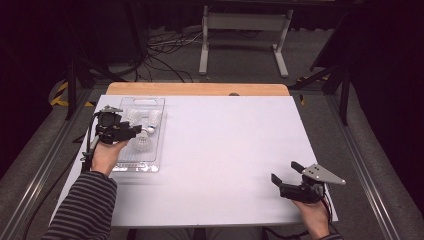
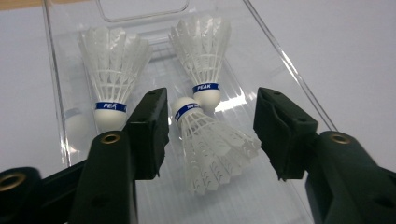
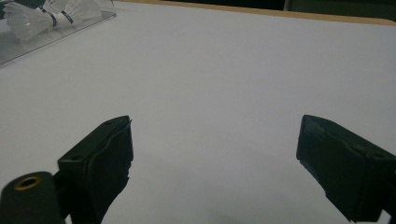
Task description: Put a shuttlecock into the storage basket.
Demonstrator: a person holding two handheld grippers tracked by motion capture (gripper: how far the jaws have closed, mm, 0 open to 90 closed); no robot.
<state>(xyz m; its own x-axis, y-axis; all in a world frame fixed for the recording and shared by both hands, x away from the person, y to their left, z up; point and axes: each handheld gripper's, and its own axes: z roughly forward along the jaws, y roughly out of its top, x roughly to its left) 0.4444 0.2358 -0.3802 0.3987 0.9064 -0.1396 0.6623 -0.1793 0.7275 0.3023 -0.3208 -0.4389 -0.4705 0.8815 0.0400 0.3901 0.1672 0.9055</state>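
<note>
left gripper (image 2: 210, 126): jaws wide, pads clear of everything, holding nothing; sits over the near-left part of the tray (image 2: 280, 60).
near shuttlecock (image 2: 210, 149): lies in the tray between the left jaws, touching neither; cork at 11 o'clock, feathers at 5 o'clock.
left shuttlecock (image 2: 112, 70): in the tray at 11 o'clock beyond the left jaw, cork toward the gripper.
right shuttlecock (image 2: 203, 51): at 12 o'clock, its cork just beside the near one's cork.
table (image 1: 225, 145): white top, tray at its left edge.
right gripper (image 1: 288, 172): jaws wide, empty, above bare table, well apart from the tray, which is at its 10 o'clock.
</note>
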